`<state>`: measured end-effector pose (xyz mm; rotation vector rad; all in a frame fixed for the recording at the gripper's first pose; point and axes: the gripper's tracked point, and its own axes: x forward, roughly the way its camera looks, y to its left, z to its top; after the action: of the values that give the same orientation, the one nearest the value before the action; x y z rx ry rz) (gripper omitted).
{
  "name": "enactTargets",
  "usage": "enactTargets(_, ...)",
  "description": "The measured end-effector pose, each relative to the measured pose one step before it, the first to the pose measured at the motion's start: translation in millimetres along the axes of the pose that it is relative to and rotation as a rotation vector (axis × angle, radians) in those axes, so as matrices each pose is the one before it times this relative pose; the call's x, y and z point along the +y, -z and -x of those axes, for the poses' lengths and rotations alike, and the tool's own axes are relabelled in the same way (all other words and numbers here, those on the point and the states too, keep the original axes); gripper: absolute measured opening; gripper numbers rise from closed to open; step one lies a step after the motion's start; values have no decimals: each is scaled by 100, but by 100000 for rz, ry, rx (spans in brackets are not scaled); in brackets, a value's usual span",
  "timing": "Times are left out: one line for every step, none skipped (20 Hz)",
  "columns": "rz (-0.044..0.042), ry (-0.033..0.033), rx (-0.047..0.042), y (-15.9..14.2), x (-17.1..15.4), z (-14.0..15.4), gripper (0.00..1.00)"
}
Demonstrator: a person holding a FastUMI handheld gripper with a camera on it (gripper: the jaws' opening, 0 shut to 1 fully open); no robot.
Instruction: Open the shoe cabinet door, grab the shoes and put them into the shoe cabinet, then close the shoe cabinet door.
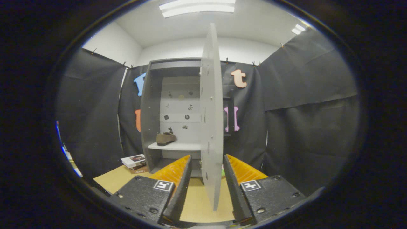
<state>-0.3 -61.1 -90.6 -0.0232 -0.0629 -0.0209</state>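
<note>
1. I can't read any writing here. The books [133,161] at the lower left of the frame have covers, but the words are too small to make out. My two fingers each carry a little square black-and-white pattern, not words.
2. The shoe cabinet [171,117] stands in the middle of the frame, on the table [111,181]. It is open.
3. Inside it, one brown shoe [165,138] lies on a pale shelf [178,146]. The shoe sits toward the left side of the shelf. Small dark stickers dot the pale back wall above it.
4. The space under the shelf looks dark, and I can't tell what is in there.
5. The cabinet door [211,121] is swung out toward me, so I see it edge-on. It stands upright, from the top of the frame down to the lower middle.
6. My tool [206,163] is spread wide. The door's edge stands between my two fingers, and neither finger seems to press on it.
7. The books lie stacked on the table, just left of the cabinet.
</note>
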Motion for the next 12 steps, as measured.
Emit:
enactTargets(689, -1001, -35, 912, 920, -112, 71)
enactTargets(1556, -754, -2, 966, 1089, -376, 87)
enactTargets(1267, 14, -440, 991, 886, -532, 93)
enactTargets(1519, -606, -105, 980, 1056, -533, 99)
enactTargets(1734, -1276, 32, 1037, 1312, -609, 99)
enactTargets(997, -1421, 153, 1046, 1212, -534, 99)
enactTargets(-73, -1468, -378, 762, 1309, -624, 99)
enactTargets(-623, -1171, -487, 929, 1086, -581, 99)
enactTargets(-788, -684, -102, 968, 931, -728, 99)
enactTargets(-482, -570, 245, 1093, 888, -815, 99)
enactTargets(-187, -186, 870, 1073, 719, -850, 99)
enactTargets(292, -424, 1048, 1107, 779, -984, 99)
